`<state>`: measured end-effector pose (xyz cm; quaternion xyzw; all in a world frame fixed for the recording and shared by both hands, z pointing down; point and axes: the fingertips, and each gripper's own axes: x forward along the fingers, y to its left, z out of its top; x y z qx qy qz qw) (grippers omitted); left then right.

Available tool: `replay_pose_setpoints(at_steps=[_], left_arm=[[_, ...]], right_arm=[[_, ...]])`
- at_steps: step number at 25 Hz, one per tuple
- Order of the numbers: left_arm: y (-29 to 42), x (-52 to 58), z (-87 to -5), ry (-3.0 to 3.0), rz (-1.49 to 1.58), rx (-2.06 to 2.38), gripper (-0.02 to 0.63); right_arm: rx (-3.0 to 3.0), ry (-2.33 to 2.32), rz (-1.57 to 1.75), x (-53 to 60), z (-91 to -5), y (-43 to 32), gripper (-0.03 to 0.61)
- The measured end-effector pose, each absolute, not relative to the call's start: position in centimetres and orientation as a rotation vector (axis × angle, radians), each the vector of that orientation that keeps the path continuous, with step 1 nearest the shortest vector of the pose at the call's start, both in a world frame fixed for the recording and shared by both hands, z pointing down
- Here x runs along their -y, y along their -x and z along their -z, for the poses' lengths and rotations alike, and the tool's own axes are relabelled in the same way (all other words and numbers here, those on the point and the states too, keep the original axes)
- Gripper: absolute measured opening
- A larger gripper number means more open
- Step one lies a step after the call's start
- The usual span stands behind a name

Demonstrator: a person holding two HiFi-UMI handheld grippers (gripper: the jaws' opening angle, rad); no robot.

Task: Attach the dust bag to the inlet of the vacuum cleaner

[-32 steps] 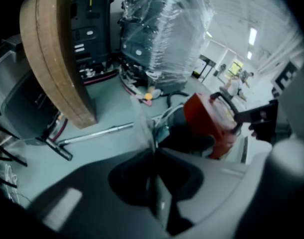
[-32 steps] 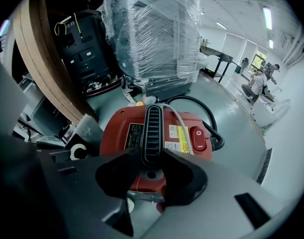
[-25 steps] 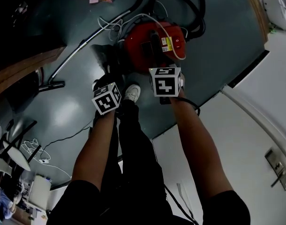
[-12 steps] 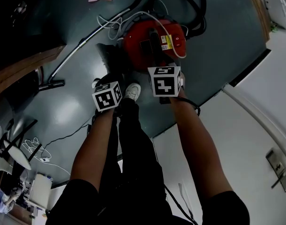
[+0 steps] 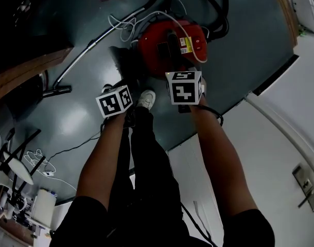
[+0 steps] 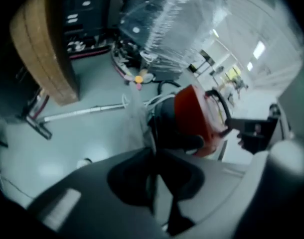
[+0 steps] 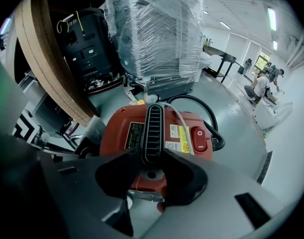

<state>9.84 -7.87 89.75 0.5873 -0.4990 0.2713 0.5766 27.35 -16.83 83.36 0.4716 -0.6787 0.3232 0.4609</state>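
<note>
The red vacuum cleaner [image 5: 170,42] stands on the dark floor ahead of my feet. My right gripper [image 7: 153,156] is shut on its black ribbed carry handle [image 7: 153,118], with a jaw on either side. The same gripper [image 5: 184,84] shows in the head view at the vacuum's near edge. My left gripper [image 6: 153,158] has a thin grey edge of the dust bag [image 6: 134,116] between its jaws, which are opening. The bag reaches up toward the dark side of the vacuum [image 6: 192,113]. In the head view the left gripper [image 5: 116,94] is left of the vacuum, over the dark bag [image 5: 121,63].
A black hose [image 5: 219,9] loops behind the vacuum, beside a white cord [image 5: 123,27]. A metal wand [image 5: 90,53] with its floor nozzle [image 5: 56,91] lies to the left. A curved wooden edge [image 7: 47,68] and a plastic-wrapped stack [image 7: 157,39] stand beyond. White wall panels [image 5: 280,138] are on the right.
The left gripper has tipped and its marker cube sits a little further left and higher. The right gripper stays on the handle.
</note>
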Motion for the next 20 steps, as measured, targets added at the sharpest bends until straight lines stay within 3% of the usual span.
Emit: replay_pose_setpoints(at_steps=[3,9,14,20], left_arm=[[-9.8,7.7,-90.0,-1.271,-0.463,1.118,0.048],[-11.1,7.8,-89.8,-1.513,-0.794,1.055,0.040],[-11.5,8.2,-90.1,-1.271,-0.392,1.017,0.043],[-12.8,8.3,-89.7,-1.600,-0.830,0.959,0.041]], right_arm=[[1.666,-1.149,-0.794,16.8,-83.4,-27.4,0.132],[1.664,-1.158,-0.789,16.7,-83.4,-27.4,0.132],[1.668,-1.151,-0.793,16.7,-83.4,-27.5,0.132],[1.660,-1.145,-0.783,16.8,-83.4,-27.5,0.132]])
